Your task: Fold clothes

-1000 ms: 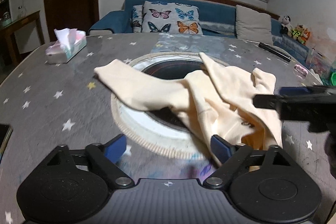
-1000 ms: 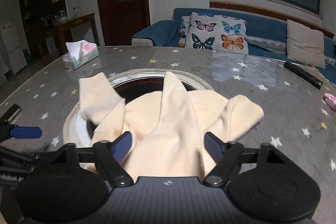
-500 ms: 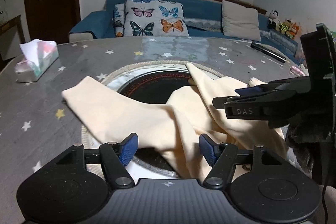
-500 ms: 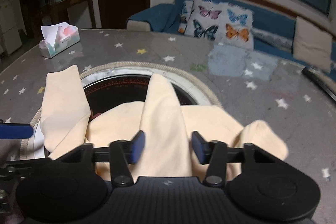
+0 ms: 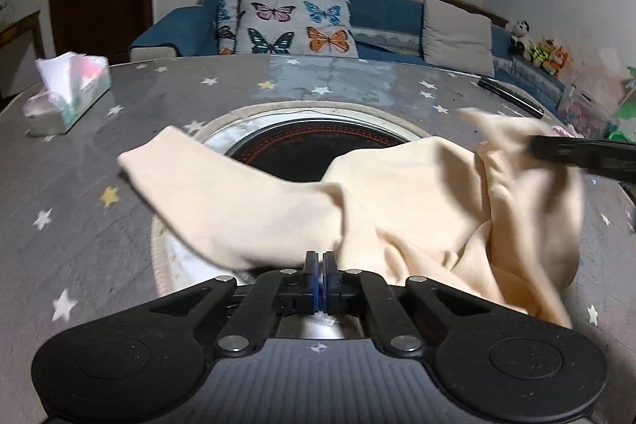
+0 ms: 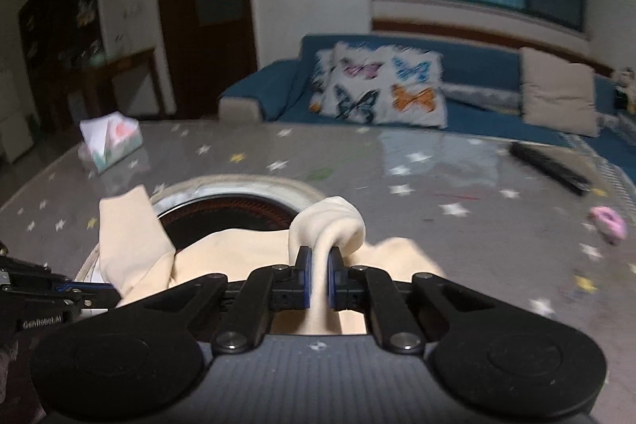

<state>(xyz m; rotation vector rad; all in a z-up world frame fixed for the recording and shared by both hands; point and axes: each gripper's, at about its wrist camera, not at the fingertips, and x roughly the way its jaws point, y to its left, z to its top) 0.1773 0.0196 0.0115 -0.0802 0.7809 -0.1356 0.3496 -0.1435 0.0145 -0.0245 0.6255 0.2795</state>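
Observation:
A cream long-sleeved garment lies crumpled over the round hole in the middle of the grey star-patterned table. One sleeve stretches out to the left. My left gripper is shut at the garment's near edge, where the sleeve meets the body. My right gripper is shut on a bunched fold of the garment and lifts it off the table. The right gripper's arm shows as a dark bar at the right of the left wrist view.
A tissue box stands at the table's far left. A black remote and a pink object lie at the right. A dark round recess with a pale rim sits under the garment. A blue sofa stands behind.
Both grippers closed from wide open. The right one pinched a fold of the garment and raised it. The left one moved in to the sleeve's base and shut there.

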